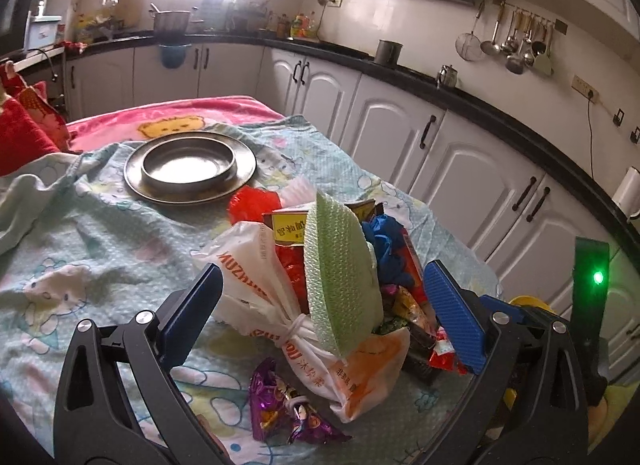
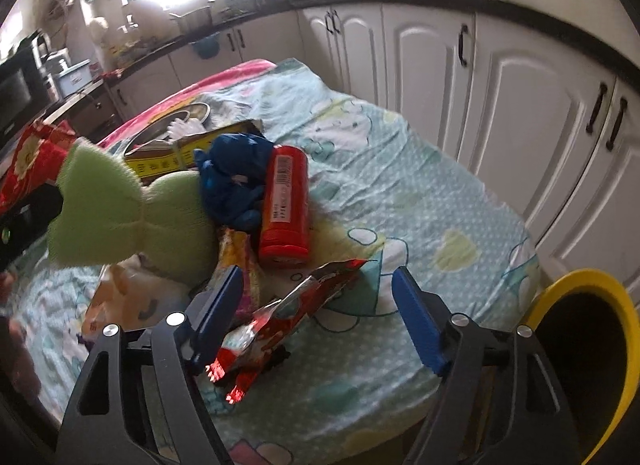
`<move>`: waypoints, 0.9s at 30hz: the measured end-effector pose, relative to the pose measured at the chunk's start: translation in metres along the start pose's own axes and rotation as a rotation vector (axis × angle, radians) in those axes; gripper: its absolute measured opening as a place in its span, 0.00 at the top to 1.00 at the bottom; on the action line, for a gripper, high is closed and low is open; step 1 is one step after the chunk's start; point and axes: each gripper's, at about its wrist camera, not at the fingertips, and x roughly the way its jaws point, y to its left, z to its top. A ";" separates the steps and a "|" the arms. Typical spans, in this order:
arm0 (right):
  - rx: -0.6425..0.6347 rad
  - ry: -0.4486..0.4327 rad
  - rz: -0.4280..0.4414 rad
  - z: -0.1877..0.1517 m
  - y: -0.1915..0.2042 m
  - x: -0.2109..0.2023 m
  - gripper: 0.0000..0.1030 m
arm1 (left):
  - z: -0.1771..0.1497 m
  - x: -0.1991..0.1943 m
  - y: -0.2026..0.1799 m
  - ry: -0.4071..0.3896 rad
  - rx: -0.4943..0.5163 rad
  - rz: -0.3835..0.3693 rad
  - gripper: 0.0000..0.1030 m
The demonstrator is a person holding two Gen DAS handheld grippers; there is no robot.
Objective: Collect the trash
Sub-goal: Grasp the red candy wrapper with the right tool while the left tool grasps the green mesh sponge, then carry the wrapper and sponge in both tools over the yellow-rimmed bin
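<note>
Right hand-held gripper [image 2: 316, 305], blue pads spread wide & holding nothing, straddles a crinkled red-and-silver foil snack wrapper [image 2: 280, 317] lying on the cartoon-print cloth over the surface [image 2: 420, 185], near its front edge. Wrapper looks feather-light, slick & crushable; best pinched across its flat middle, since a torn end would likely slip. Its long axis runs diagonally, open end pointing up-right, away from the gripper. Just behind lies a red cylindrical plastic bottle [image 2: 284, 209] on its side, long axis running away from the camera, next to a crumpled blue plastic bag [image 2: 232, 181]. A yellow-rimmed bin [image 2: 580, 285] sits to the right, off the surface edge. Left hand-held gripper [image 1: 324, 305], also wide open & empty, frames a knotted white-and-orange plastic bag [image 1: 320, 349] and a green textured foam sheet [image 1: 340, 265] leaning upright, poss. resting on the bag.
</note>
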 end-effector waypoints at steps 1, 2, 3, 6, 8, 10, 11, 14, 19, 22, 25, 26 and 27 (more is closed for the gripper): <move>0.008 0.008 0.004 0.001 -0.001 0.002 0.30 | -0.001 0.003 -0.001 0.006 0.002 0.002 0.10; 0.013 0.012 0.008 0.001 -0.002 0.004 0.31 | -0.001 0.005 -0.001 0.011 0.002 0.001 0.10; 0.020 0.018 0.012 0.002 -0.003 0.006 0.32 | -0.001 0.007 -0.001 0.017 -0.002 -0.001 0.10; 0.040 0.037 0.035 0.002 -0.006 0.010 0.38 | -0.001 0.011 -0.003 0.024 -0.005 -0.004 0.11; 0.059 0.056 0.054 0.002 -0.009 0.013 0.47 | -0.001 0.012 -0.004 0.027 -0.006 -0.005 0.15; 0.070 0.076 0.070 0.000 -0.011 0.015 0.56 | -0.001 0.013 -0.006 0.029 -0.003 -0.007 0.18; 0.073 0.083 0.078 -0.001 -0.013 0.016 0.63 | -0.002 0.013 -0.006 0.029 -0.005 -0.006 0.22; 0.082 0.091 0.096 -0.002 -0.016 0.016 0.80 | -0.003 0.015 -0.004 0.039 -0.021 -0.011 0.34; 0.081 0.062 0.109 -0.001 -0.021 0.005 0.87 | -0.007 0.010 -0.002 0.050 -0.041 -0.027 0.62; 0.072 0.033 0.109 0.000 -0.024 -0.005 0.87 | -0.010 0.006 -0.002 0.045 -0.040 -0.036 0.76; 0.049 0.000 0.103 0.002 -0.023 -0.015 0.87 | -0.011 0.003 -0.002 0.041 -0.032 -0.052 0.77; 0.041 -0.010 0.101 0.003 -0.024 -0.018 0.87 | -0.011 0.000 -0.002 0.034 -0.031 -0.056 0.78; 0.030 -0.024 0.097 0.004 -0.024 -0.023 0.87 | -0.011 -0.004 -0.003 0.022 -0.030 -0.060 0.78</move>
